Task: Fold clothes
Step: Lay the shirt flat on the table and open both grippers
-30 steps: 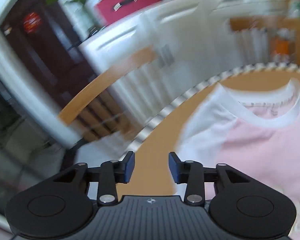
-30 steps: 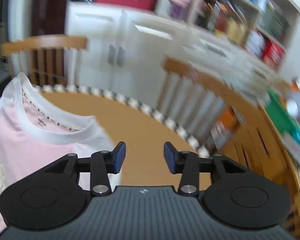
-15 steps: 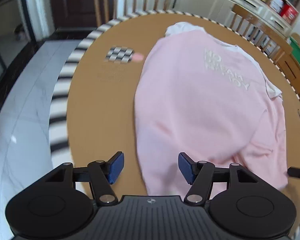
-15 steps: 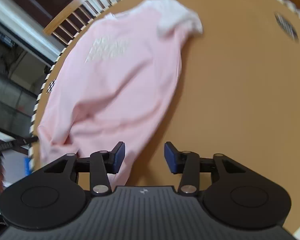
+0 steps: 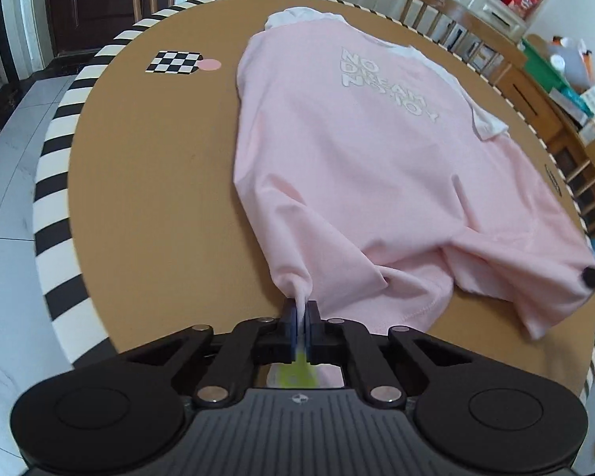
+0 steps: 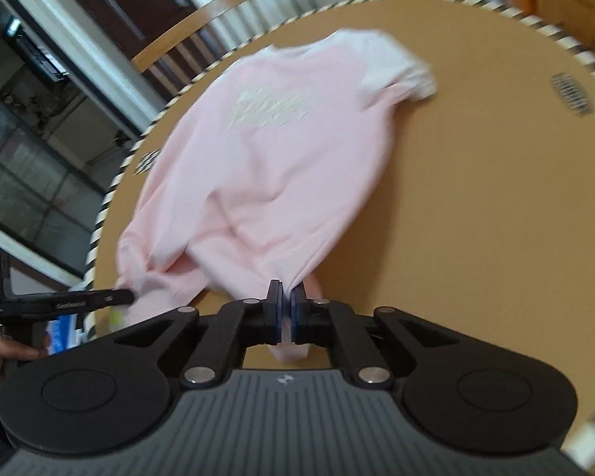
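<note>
Round, stripe-rimmed table (image 5: 146, 182) carries our pink T-shirt (image 5: 369, 158), spread print-up, collar toward twelve o'clock. Our left gripper (image 5: 301, 313) and right gripper (image 6: 283, 309) each pinch a hem corner at six. Soft, light cloth sags between; corners seem the surest holds.

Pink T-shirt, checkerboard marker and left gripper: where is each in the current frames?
Pink T-shirt (image 5: 357, 166): left wrist view, on the chest area below the white lettering.
Checkerboard marker (image 5: 174, 62): left wrist view, middle of the checked patch on the table.
Left gripper (image 5: 301, 315): left wrist view, between the fingertips pinching the shirt's hem.
</note>
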